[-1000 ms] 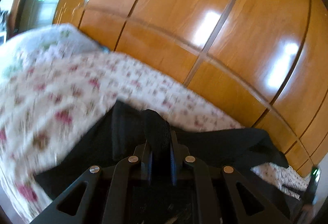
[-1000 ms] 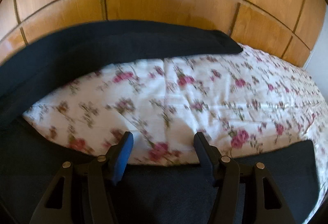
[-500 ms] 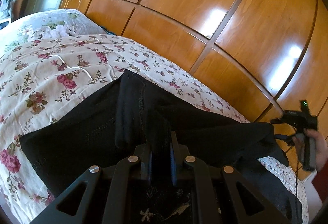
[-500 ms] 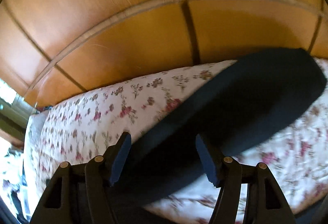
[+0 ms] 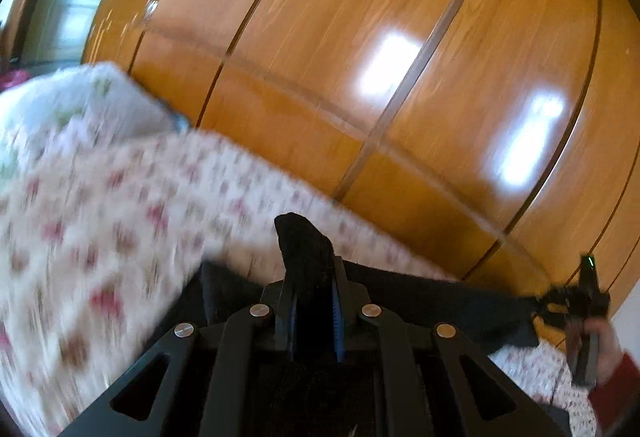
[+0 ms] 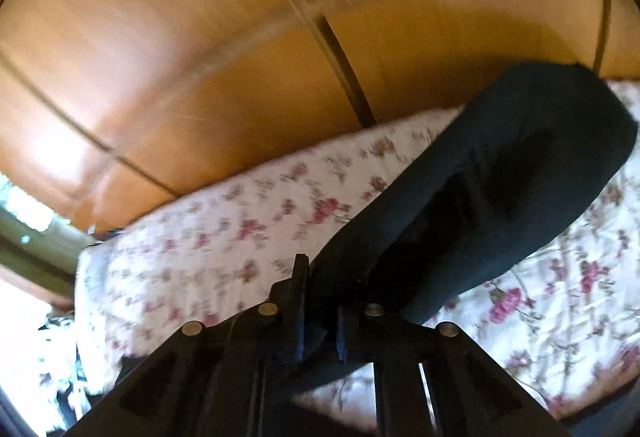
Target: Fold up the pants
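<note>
Once our right tool [image 6: 320, 321] had just snapped closed on the black pants [image 6: 500, 189], both ends were gripped: our left tool [image 5: 312, 301] clenched the other bunch, cloth lifting ahead of us off the bed [image 6: 240, 237], ready for folding.

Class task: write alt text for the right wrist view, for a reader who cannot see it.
The right gripper is shut on a fold of the dark pants, which stretch away up and to the right over a floral bedsheet. Glossy wooden panelling fills the background; the picture is slightly motion-blurred.
</note>
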`<state>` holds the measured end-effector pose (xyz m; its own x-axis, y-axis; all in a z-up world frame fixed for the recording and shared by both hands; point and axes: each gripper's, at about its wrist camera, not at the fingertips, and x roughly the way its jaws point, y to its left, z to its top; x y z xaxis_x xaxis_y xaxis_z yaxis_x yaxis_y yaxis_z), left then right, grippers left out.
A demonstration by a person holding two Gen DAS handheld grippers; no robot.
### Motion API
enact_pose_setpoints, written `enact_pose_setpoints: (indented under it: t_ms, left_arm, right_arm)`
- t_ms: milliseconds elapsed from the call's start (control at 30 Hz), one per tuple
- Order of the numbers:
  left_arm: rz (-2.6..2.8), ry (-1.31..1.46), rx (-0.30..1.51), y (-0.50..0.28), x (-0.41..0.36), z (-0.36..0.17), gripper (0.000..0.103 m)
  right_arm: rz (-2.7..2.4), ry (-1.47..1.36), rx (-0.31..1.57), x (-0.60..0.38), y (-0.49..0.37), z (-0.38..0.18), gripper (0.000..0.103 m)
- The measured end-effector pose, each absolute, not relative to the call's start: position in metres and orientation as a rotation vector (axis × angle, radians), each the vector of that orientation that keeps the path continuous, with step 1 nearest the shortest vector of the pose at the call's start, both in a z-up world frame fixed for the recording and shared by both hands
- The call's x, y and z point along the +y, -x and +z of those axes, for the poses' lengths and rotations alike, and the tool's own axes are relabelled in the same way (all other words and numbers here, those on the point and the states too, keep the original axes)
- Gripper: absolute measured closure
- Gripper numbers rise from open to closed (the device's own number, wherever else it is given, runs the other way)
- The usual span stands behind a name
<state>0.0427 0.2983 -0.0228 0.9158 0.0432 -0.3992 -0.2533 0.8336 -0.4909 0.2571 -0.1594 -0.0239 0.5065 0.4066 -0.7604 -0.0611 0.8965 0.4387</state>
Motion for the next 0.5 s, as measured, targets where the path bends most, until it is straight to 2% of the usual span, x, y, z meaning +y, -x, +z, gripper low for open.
enact_pose_setpoints:
  t_ms: [133,267,500]
  left_arm:
    - [0.088,0.628,0.327,-0.047,0.324,0.004,0.09]
    - [0.068,0.671,0.357,-0.035,0.338,-0.012,0.09]
    - [0.121,0.777,0.465,0.01,0.351,-0.089,0.09]
  right_arm:
    - [0.381,-0.324,0.884,-0.17,-0.2,0.019,0.092]
    - [0.463,-0.25,0.788,-0.171,-0.13,0.036,0.092]
    - [0.504,-0.22,0.786,-0.158,-0.042,-0.026,0.092]
